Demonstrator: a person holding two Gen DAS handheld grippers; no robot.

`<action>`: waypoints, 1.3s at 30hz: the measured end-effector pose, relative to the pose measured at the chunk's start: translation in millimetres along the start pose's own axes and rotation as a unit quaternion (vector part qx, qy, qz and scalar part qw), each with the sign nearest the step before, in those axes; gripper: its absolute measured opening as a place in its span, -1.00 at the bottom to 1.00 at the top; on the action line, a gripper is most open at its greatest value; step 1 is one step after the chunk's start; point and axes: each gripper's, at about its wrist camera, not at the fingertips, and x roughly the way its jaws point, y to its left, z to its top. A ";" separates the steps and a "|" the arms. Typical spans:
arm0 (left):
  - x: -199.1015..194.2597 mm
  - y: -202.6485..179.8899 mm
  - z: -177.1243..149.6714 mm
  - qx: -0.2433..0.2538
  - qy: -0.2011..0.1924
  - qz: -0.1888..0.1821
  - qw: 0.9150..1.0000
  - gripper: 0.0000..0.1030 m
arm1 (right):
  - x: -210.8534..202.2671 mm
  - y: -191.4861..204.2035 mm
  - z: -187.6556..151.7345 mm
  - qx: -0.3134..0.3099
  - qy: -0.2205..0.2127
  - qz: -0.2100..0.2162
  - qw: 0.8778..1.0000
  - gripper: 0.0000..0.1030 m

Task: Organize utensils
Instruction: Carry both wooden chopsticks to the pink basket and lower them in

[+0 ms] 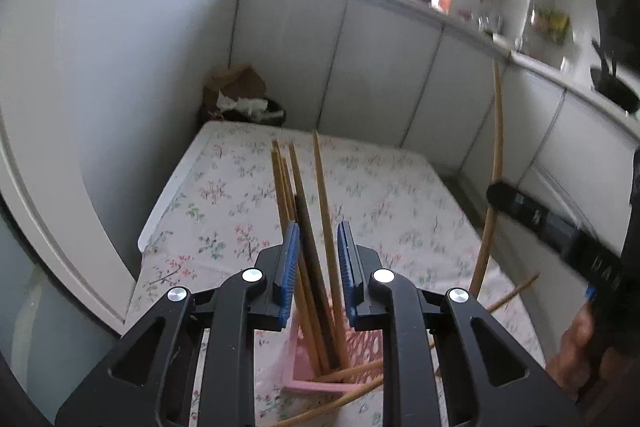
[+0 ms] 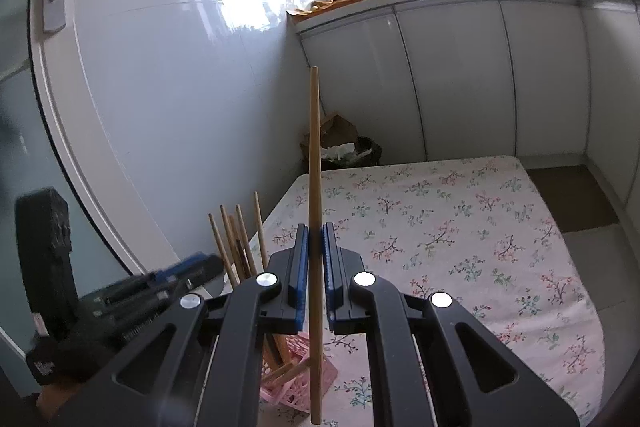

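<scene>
A small pink lattice basket (image 1: 308, 373) stands on the floral tablecloth and holds several wooden chopsticks (image 1: 298, 211). My left gripper (image 1: 318, 255) is open just above the basket, with the upright chopsticks rising between its blue pads without being clamped. My right gripper (image 2: 318, 247) is shut on a single wooden chopstick (image 2: 315, 155), held upright; its lower end hangs beside the pink basket (image 2: 298, 379). That chopstick also shows in the left wrist view (image 1: 494, 163), with the right gripper's finger (image 1: 560, 223) at the right. More chopsticks (image 1: 512, 293) lie on the cloth.
The table with the floral cloth (image 2: 460, 227) stands against a white wall on the left. A bin with a brown paper bag (image 1: 240, 95) is behind the table. White cabinets (image 2: 460, 75) with a cluttered counter run along the back.
</scene>
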 end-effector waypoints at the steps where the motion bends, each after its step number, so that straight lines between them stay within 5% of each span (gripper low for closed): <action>1: 2.3 -0.8 -0.4 0.003 0.009 -0.003 1.000 -0.62 | 0.6 -1.9 0.3 0.008 0.000 0.003 1.000 -0.86; 6: 8.1 -9.6 -10.5 0.067 0.073 -0.044 0.994 -0.55 | 3.5 -6.4 -0.6 0.016 0.002 -0.003 1.000 -0.86; 9: -0.8 -13.5 -15.0 0.101 0.066 -0.063 0.991 0.27 | 3.7 -12.3 0.9 0.029 0.000 -0.003 1.000 -0.86; 11: -5.9 -20.4 -20.8 0.134 0.066 -0.085 0.985 0.44 | 3.3 -17.0 2.4 0.038 -0.002 -0.006 0.999 -0.86; 14: -4.4 -31.1 -33.0 0.176 0.089 -0.110 0.974 0.43 | 2.3 -20.7 3.4 0.044 -0.003 -0.007 0.999 -0.86; 24: 21.2 -39.9 -57.1 0.218 0.160 -0.105 0.957 -0.09 | -1.3 -24.9 3.6 0.053 -0.003 -0.011 0.999 -0.86; 29: 28.0 -37.2 -60.9 0.223 0.177 -0.097 0.954 -0.77 | -2.1 -24.9 4.5 0.053 -0.003 -0.010 0.999 -0.86; 36: 23.6 -34.3 -56.1 0.212 0.176 -0.099 0.956 -0.89 | -4.5 -24.1 4.3 0.057 -0.005 -0.009 0.998 -0.86; 39: 9.8 -23.5 -41.1 0.179 0.148 -0.115 0.966 -0.89 | -6.5 -24.5 5.0 0.059 -0.009 -0.007 0.998 -0.86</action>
